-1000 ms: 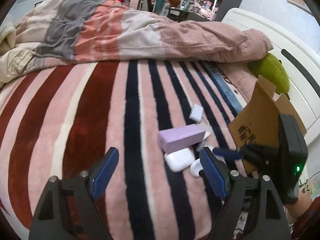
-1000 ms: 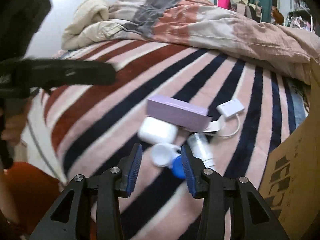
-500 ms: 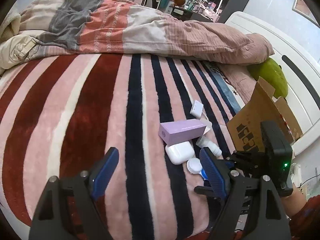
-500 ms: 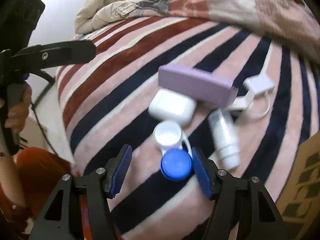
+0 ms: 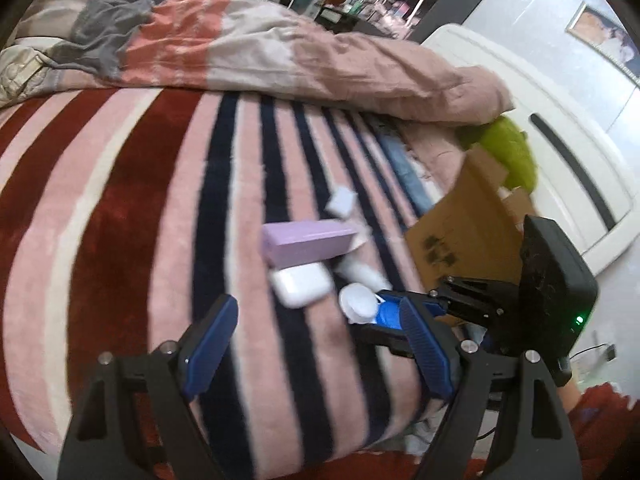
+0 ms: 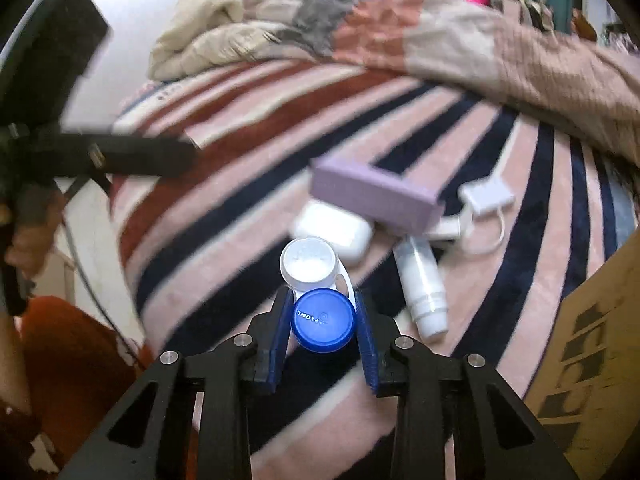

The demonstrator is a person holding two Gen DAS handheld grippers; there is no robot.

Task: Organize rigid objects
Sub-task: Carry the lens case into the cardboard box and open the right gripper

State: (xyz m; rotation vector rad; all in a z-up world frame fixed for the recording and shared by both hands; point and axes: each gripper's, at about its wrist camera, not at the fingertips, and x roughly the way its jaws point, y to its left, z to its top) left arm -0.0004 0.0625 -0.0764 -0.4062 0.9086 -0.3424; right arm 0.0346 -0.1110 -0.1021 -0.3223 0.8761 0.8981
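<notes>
Blanket (image 6: 224,200) striped pink, dark red, navy, white. Box (image 6: 372,196) lilac. Earbud case (image 6: 332,234) white. Lens case (image 6: 320,292): one cap blue, one white. Small bottle (image 6: 422,280) clear-white. Adapter (image 6: 486,200) white. Carton (image 5: 468,236) brown, black print. Duvet (image 5: 256,40) pink, grey, beige blocks. Gripper (image 6: 322,322) pads blue, frame black.

A striped blanket (image 6: 248,216) carries a lilac box (image 6: 372,196), earbud case (image 6: 336,232), tube (image 6: 420,280) and adapter (image 6: 486,200).

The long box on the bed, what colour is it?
The long box is light purple; the right wrist view shows it best.
</notes>
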